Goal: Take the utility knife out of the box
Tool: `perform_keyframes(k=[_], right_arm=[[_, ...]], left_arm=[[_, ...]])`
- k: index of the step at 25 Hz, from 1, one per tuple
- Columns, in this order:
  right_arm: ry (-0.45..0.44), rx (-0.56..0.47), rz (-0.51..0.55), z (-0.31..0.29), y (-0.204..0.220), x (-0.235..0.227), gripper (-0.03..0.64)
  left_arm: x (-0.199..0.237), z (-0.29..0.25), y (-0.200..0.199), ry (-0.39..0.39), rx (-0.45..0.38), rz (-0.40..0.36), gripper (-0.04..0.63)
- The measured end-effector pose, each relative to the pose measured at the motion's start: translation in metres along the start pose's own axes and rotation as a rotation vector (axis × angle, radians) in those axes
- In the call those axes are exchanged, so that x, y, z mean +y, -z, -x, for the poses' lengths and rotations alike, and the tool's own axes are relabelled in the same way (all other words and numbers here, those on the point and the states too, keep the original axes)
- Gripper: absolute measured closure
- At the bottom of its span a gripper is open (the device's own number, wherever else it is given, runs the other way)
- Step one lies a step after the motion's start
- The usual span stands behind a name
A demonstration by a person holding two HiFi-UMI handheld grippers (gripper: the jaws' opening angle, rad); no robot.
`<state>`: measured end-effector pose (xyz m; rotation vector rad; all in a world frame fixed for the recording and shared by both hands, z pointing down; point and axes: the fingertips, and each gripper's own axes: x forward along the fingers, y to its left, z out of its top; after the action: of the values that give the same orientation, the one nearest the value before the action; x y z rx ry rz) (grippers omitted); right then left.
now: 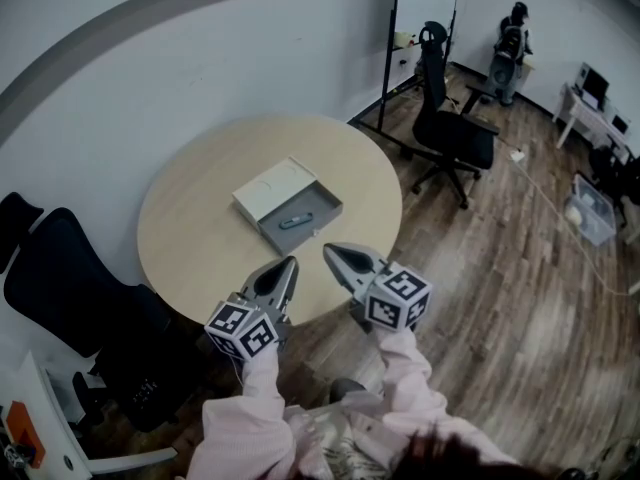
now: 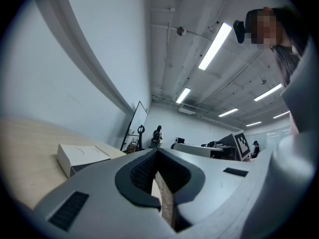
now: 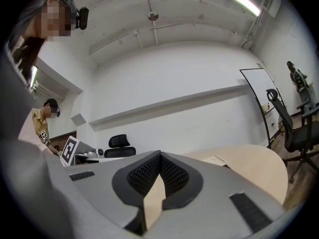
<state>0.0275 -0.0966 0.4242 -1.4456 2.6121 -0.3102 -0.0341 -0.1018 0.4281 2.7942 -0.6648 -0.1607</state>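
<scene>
The left claw [image 1: 291, 262] and right claw [image 1: 329, 249] were closed, empty. The knife [image 1: 296, 220] lay in the box [image 1: 268, 190].

Matt pale wood table [image 1: 200, 230]; smooth white box [image 1: 272, 190] (card, it seems); wood-plank floor [image 1: 500, 298], slight sheen.

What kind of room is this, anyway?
Likely an office or lab workspace: a round wooden table, a black swivel chair, and a desk with computers by the far wall.
</scene>
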Motion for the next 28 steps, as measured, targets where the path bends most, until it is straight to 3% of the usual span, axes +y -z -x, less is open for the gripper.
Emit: perform_keyframes(k=[11, 28], right_arm=[[-0.011, 0.036, -0.032, -0.018, 0.014, -0.014, 0.624], [-0.107, 0.095, 0.001, -0.074, 0.007, -0.061, 0.624]], left_arm=[[0.018, -0.005, 0.013, -0.031, 0.012, 0.028, 0.597], [0.071, -0.052, 0.003, -0.113, -0.017, 0.043, 0.597]])
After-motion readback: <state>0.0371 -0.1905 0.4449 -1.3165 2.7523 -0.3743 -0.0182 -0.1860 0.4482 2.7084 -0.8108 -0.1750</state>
